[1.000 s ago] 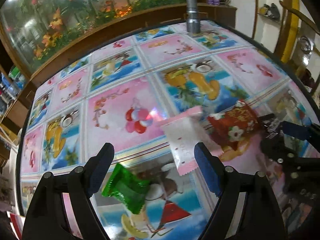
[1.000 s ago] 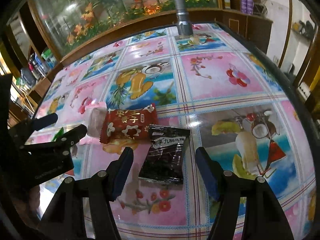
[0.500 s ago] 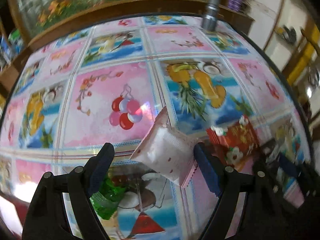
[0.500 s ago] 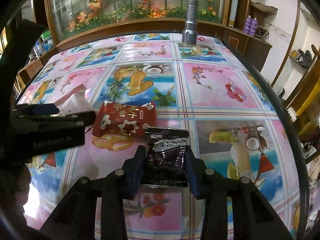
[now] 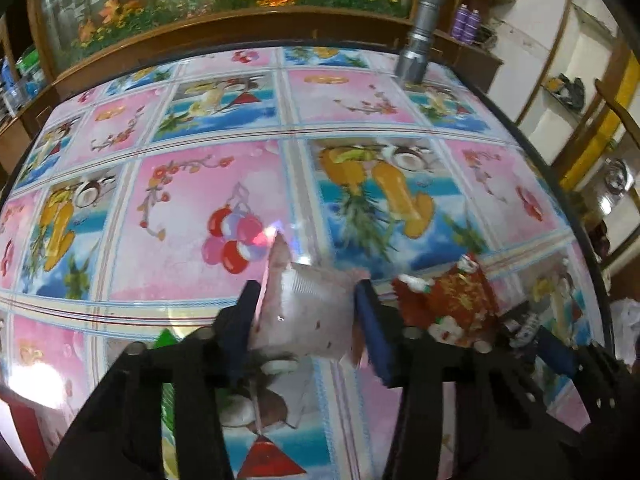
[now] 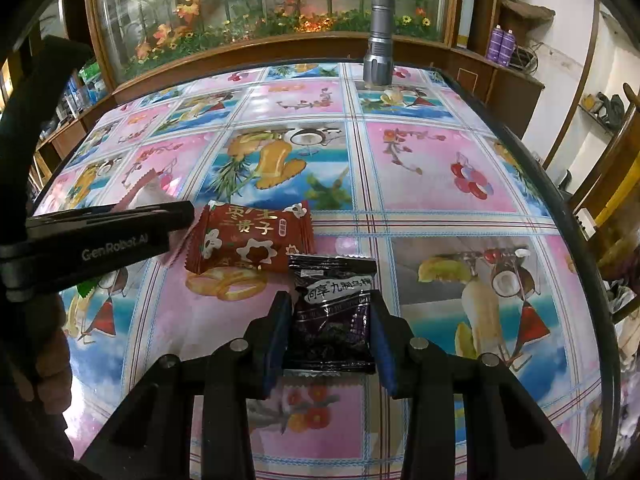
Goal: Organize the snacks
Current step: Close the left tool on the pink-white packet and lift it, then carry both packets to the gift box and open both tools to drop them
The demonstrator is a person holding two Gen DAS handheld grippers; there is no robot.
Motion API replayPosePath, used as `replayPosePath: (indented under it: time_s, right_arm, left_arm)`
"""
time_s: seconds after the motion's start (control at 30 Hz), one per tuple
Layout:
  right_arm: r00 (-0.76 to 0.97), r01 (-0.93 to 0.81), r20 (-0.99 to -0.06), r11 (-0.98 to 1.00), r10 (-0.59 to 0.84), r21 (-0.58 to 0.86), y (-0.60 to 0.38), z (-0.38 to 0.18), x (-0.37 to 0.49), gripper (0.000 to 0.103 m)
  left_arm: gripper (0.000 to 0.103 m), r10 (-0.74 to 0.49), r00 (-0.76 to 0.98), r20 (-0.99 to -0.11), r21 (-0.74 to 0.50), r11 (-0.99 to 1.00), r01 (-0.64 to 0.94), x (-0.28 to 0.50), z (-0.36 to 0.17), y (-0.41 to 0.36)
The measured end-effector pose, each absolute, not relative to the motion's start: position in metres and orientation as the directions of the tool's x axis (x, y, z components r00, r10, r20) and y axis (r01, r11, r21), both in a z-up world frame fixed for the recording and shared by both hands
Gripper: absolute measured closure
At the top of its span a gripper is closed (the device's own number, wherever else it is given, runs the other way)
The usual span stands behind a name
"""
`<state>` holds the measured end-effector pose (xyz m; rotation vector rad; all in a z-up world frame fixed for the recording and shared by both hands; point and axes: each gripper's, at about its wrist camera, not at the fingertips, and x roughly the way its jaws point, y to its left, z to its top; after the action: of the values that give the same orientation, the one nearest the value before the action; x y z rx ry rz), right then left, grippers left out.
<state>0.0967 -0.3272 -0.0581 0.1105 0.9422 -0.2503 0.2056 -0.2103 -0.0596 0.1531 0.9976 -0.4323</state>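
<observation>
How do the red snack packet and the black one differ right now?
The red packet lies free on the tablecloth, in neither claw; the black packet sits between the right claw's fingers. Red lies crosswise, black lengthwise. Both bear Chinese print and touch at one corner.

Light: warm indoor light is falling from above, moderately bright.
Glare: the glossy pink-and-blue fruit-printed surface (image 5: 224, 128) is showing a white hotspot at the lower left edge and a small glint near its middle.
Blur: the left wrist view is smearing; the translucent pink-edged snack packet (image 5: 304, 312) is looking soft.
Sharpness: the right wrist view is staying crisp.
Distortion: fisheye is bowing the edges, with dark corners.
</observation>
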Motion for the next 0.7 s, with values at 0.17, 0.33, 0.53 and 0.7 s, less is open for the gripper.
replayPosePath:
  time_s: [0.17, 0.33, 0.53, 0.7]
  right_arm:
    - [0.562, 0.259, -0.812, 0.966, -0.158, -0.009, -0.327, -0.059, 0.096, 0.063]
    - [0.562, 0.261, -0.814, 0.965, -0.147, 0.006, -0.33, -0.058, 0.097, 0.068]
    - [0.569, 0.28, -0.82, 0.952, -0.061, 0.124, -0.352, -0.056, 0.094, 0.079]
    - [0.573, 0.276, -0.82, 0.943, -0.004, 0.188, -0.365, -0.056, 0.093, 0.08]
  left_arm:
    - [0.091, -0.298, 0.471, -0.83, -0.053, 0.883, 0.466, 0.194, -0.058, -0.215]
    - [0.092, -0.322, 0.463, -0.826, -0.061, 0.867, 0.494, 0.185, -0.058, -0.214]
    - [0.092, -0.332, 0.464, -0.821, -0.067, 0.863, 0.501, 0.166, -0.053, -0.201]
    - [0.092, -0.337, 0.467, -0.817, -0.087, 0.874, 0.478, 0.136, -0.045, -0.172]
